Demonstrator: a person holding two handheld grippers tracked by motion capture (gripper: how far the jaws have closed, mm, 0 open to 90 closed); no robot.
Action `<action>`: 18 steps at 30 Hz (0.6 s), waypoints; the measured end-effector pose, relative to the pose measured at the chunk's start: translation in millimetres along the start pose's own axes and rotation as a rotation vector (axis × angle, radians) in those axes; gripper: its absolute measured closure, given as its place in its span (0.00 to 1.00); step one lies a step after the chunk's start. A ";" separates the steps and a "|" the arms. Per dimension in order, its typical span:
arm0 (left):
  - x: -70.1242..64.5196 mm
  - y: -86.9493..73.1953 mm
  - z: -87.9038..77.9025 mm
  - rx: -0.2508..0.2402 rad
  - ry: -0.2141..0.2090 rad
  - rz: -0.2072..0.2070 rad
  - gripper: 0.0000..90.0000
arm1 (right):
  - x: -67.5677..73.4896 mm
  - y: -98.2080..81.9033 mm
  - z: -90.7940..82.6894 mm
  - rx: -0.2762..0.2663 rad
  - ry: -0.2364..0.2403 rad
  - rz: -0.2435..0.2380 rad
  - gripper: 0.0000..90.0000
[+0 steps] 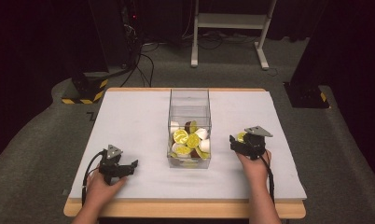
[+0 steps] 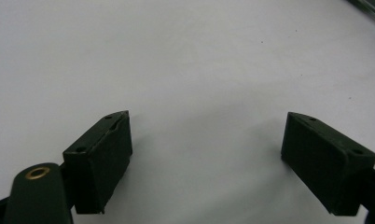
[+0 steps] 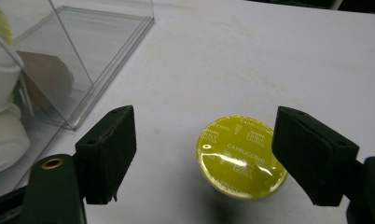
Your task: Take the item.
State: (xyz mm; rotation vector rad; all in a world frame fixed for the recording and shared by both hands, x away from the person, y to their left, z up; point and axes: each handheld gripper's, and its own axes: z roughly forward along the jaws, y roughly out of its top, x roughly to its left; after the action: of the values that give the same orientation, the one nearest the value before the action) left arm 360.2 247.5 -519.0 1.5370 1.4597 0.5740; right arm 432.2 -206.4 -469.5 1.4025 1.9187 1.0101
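White tabletop (image 1: 139,121): we note a matte, smooth sheet laid over a wooden board whose pale edge shows along the near side. In the left gripper view it lies bare between and ahead of the jaws.

Clear plastic box (image 1: 189,109): tall, rectangular, thin glossy walls, open at the top. In the right gripper view its lower corner sits ahead of and outside the left-hand jaw. We see it loaded with coffee capsules (image 1: 188,138): yellow-green foil lids, rounded white bodies, a brown one among them.

Left gripper (image 2: 206,161): black blocky jaws, spread wide, nothing between them, low over the sheet.

Right gripper (image 3: 202,158): same black jaws, spread apart, pads not pressing on anything. We cannot tell whether the right-hand pad just touches the capsule's rim or only overlaps it.

Yellow capsule (image 3: 240,156): stands on the sheet between the right gripper's jaws, well off toward the right-hand jaw, clear of the left-hand one. Round, shiny foil lid, slightly crinkled, tilted toward the camera. We read "CAPPUCCINO" repeated across it; the smaller print is too fine to make out.
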 end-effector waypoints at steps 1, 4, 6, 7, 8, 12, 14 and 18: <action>0.1 0.0 0.0 0.001 0.000 0.001 0.18 | 1.3 0.3 -1.1 -0.004 0.003 -0.007 0.25; 0.0 0.0 0.0 0.000 0.000 0.001 0.18 | 6.4 1.2 -4.3 -0.014 0.010 -0.014 0.26; 0.0 0.0 0.0 0.000 0.000 0.000 0.18 | 10.8 1.9 -6.9 -0.019 0.018 -0.024 0.27; 0.0 0.0 0.0 0.001 0.000 0.001 0.18 | 13.1 2.2 -8.0 -0.021 0.020 -0.026 0.27; 0.0 0.0 0.0 0.001 0.000 0.000 0.18 | 15.0 2.6 -9.1 -0.024 0.022 -0.033 0.27; 0.0 0.0 0.0 0.001 0.000 0.000 0.18 | 21.8 4.0 -14.8 -0.041 0.039 -0.041 0.31; 0.2 0.1 -0.1 0.002 0.000 0.002 0.18 | 25.9 4.2 -17.7 -0.046 0.049 -0.050 0.32; 0.1 0.1 0.0 0.001 0.000 0.001 0.18 | 34.7 3.8 -23.2 -0.046 0.069 -0.063 0.34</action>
State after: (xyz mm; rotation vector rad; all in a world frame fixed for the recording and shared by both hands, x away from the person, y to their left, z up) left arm 360.2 247.6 -518.9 1.5390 1.4593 0.5736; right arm 405.5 -178.4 -453.3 1.2889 1.9636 1.0789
